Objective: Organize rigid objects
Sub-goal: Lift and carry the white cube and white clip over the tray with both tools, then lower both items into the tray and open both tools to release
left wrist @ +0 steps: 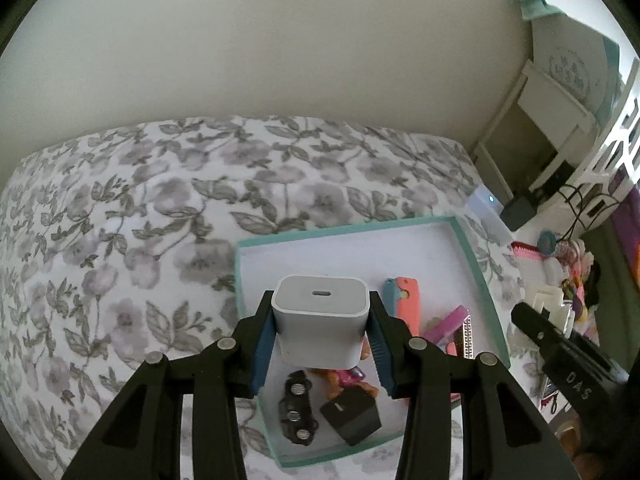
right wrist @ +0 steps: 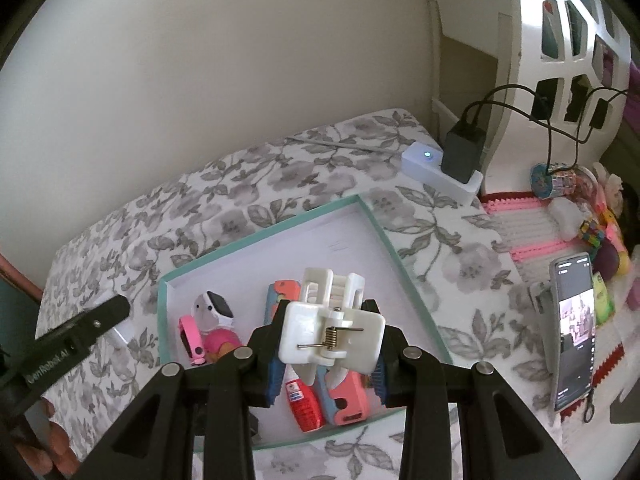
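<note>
A white USB-C charger block [left wrist: 320, 320] is clamped between the blue pads of the left gripper [left wrist: 320, 344]; the jaws are part-way closed and pressed on its two sides, port face up. It is held above the near part of the teal-rimmed box lid [left wrist: 478, 276], which lies on a bed with a grey floral cover [left wrist: 140, 200].

A white spring clip [right wrist: 332, 324] is gripped in the right gripper [right wrist: 326, 360]; the jaws are narrowly set and bear on its flat handle end, with the coil spring facing the camera. It is likewise held above the near part of the box lid [right wrist: 372, 216].

Inside the lid, as seen from the left wrist: a small black toy car [left wrist: 296, 412] and a black cube-shaped charger [left wrist: 352, 416] near the front edge, and a coral-and-blue folding tool [left wrist: 404, 304] toward the right rim. From the right wrist: a pink toy figure [right wrist: 218, 332] toward the left rim and a red tube [right wrist: 304, 404] at the front edge.

Beyond the lid's far right corner, a white power strip [right wrist: 436, 172] with a lit indicator carries a black adapter [right wrist: 464, 152]. To the right of the lid, a phone [right wrist: 572, 328] with its screen lit is propped upright.
</note>
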The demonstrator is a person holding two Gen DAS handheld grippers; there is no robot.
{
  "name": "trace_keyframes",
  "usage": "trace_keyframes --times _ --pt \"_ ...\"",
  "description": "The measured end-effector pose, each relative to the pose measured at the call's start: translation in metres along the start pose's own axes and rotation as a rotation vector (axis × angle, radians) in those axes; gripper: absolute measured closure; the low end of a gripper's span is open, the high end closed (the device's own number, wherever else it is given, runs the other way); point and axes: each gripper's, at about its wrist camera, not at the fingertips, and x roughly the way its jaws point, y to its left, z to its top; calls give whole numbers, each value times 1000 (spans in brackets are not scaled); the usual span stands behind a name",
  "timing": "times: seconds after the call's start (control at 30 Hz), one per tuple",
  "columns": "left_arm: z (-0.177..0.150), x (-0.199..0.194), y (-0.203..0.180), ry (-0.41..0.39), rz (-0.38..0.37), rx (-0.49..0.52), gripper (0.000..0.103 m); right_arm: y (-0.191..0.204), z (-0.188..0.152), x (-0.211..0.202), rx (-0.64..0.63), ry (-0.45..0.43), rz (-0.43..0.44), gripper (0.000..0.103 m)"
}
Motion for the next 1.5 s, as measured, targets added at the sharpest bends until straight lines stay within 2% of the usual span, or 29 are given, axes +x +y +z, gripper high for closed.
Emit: trace_keyframes --times 0.3,0.47,0.6,0.77,1.5 --pt "-4 18 -39 35 -19 67 58 -21 10 1 43 -10 18 67" --pt "-8 41 -53 76 -9 115 58 -23 12 12 27 11 25 67" --pt "-12 60 -53 122 2 113 58 -19 5 40 9 72 28 67" --pt "-14 73 -53 147 4 110 58 -18 2 58 12 107 41 66" --pt "-17 80 -54 162 -38 94 58 -20 -7 88 4 184 6 65"
